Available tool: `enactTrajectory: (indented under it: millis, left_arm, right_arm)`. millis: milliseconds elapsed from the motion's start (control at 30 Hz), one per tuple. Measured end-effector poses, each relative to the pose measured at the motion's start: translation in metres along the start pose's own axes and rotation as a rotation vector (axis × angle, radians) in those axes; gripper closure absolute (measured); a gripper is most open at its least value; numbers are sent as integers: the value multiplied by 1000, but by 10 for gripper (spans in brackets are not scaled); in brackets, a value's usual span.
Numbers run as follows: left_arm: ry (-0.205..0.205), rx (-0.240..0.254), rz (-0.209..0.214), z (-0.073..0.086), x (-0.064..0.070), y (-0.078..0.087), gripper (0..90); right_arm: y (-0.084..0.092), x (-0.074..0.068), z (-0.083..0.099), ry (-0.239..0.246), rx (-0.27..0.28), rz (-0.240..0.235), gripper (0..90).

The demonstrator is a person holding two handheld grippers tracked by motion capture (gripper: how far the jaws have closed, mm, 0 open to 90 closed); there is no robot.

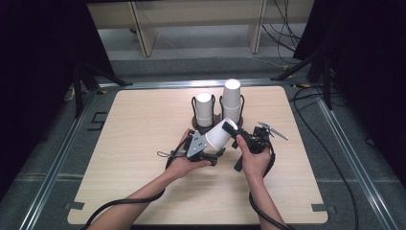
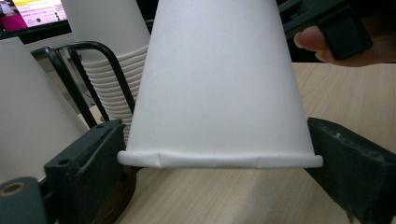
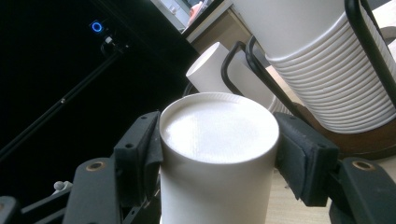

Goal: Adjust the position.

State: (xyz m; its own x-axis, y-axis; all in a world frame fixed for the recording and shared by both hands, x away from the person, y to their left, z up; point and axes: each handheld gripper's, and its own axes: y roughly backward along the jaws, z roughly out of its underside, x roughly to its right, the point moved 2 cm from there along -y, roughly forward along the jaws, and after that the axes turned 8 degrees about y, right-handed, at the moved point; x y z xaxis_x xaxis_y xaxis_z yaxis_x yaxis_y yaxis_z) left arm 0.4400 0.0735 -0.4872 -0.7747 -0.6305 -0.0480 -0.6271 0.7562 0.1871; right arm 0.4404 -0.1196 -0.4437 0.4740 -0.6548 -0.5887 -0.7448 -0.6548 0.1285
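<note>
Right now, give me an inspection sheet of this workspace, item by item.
Surface: pale wooden table, bare around the work.
Job's things: one white paper cup held tilted between both grippers; two cup stacks upside down in a black wire holder.
Clutter: nothing seen.
Grippers: right gripper shut on the cup's base end; left gripper at the cup's rim, jaws either side of it, rim dented at one spot.
Cables: one cable trails from each gripper; more on the floor beyond.
Surroundings: dark curtains, wooden bench behind.

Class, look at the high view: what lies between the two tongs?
A single white paper cup lies tilted between the left tongs and the right tongs. The high view shows it, in front of the two cup stacks.
</note>
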Motion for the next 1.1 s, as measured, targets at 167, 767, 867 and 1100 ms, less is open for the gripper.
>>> enactTrajectory:
  millis: [167, 767, 867, 1100]
  left_arm:
    - [3, 5, -2, -1, 0, -1, 98]
    - [-12, -5, 20, -5, 2, 3, 234]
    - [-9, -5, 32, -7, 3, 4, 252]
    - [8, -10, 58, -10, 3, 7, 288]
  right_arm:
    - [-1, -1, 1, -20, -1, -1, 359]
    - [1, 4, 1, 12, 19, -23, 321]
    - [2, 4, -1, 22, 18, -22, 308]
    - [2, 3, -3, 31, 26, -11, 295]
